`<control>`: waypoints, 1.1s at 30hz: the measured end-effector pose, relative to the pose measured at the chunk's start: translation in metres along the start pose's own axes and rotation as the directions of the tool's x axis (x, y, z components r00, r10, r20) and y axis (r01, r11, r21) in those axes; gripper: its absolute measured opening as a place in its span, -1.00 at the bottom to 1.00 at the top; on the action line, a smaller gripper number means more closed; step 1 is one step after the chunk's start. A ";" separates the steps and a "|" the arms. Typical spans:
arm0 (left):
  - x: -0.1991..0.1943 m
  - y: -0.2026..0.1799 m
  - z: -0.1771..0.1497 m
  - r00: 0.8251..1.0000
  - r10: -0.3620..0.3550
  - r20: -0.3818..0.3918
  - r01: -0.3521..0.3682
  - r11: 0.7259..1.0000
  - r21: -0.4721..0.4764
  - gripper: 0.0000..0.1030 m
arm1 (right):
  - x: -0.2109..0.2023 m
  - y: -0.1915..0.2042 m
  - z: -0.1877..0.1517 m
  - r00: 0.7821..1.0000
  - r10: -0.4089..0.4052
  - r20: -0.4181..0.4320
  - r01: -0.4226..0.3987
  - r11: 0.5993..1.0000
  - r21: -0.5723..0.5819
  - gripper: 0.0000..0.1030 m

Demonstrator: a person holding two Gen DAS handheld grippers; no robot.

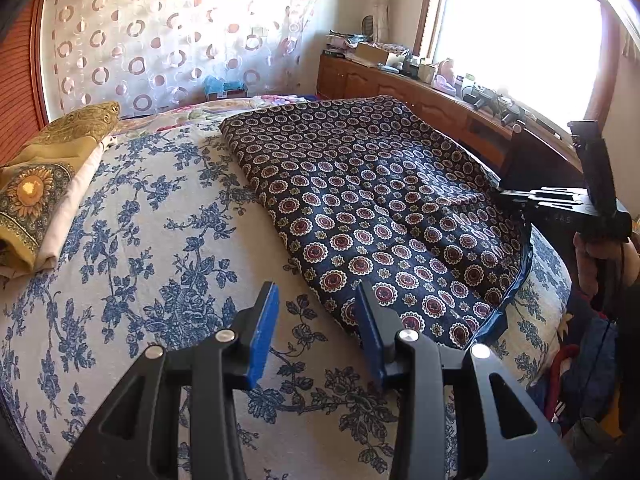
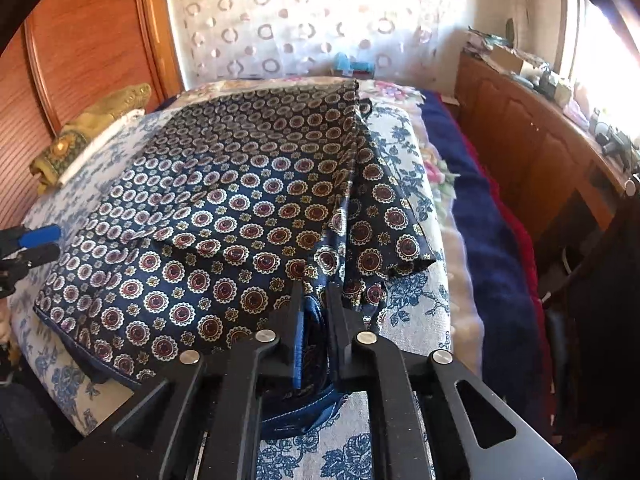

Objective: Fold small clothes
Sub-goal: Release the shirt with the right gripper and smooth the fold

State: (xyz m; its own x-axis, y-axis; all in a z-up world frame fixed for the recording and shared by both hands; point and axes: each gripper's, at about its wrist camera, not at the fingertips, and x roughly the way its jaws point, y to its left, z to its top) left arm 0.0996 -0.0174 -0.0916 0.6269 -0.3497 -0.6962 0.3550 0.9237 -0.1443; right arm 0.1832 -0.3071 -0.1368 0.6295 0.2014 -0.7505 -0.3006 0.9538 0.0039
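we see the navy medallion-print garment (image 2: 224,216) spread on the blue floral bedspread (image 1: 152,240). right gripper (image 2: 316,312) jaws narrow, pinching the garment's near hem between the pads. left gripper (image 1: 316,320) jaws partly apart, holding nothing, garment edge just ahead-right of them. yellow folded cloth (image 1: 36,196) far left.

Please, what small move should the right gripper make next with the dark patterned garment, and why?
Probably lift the pinched edge a little and carry it across the dark patterned garment. The right gripper is shut on its near blue-hemmed edge, the cloth lies spread on the bed, and the left gripper is open, holding nothing.
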 end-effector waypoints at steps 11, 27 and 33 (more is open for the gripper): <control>-0.005 -0.009 -0.005 0.998 -0.058 -0.003 0.058 0.998 -0.005 -0.25 | -0.014 -0.003 -0.010 0.995 -0.069 0.076 0.067 0.997 0.033 -0.96; 0.007 -0.014 -0.018 0.996 -0.069 -0.058 0.068 0.998 -0.014 -0.25 | -0.019 0.012 -0.038 0.997 -0.062 0.056 0.059 0.996 0.061 0.07; 0.001 -0.013 -0.023 0.992 -0.107 -0.063 0.104 0.994 -0.040 -0.25 | -0.024 0.010 -0.044 0.996 -0.062 0.067 0.057 0.996 0.075 0.07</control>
State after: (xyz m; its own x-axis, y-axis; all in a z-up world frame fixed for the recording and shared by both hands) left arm 0.0802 -0.0259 -0.1067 0.5406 -0.4357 -0.7197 0.3905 0.8877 -0.2440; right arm 0.1335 -0.3128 -0.1478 0.6933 0.1563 -0.7035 -0.2099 0.9777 0.0104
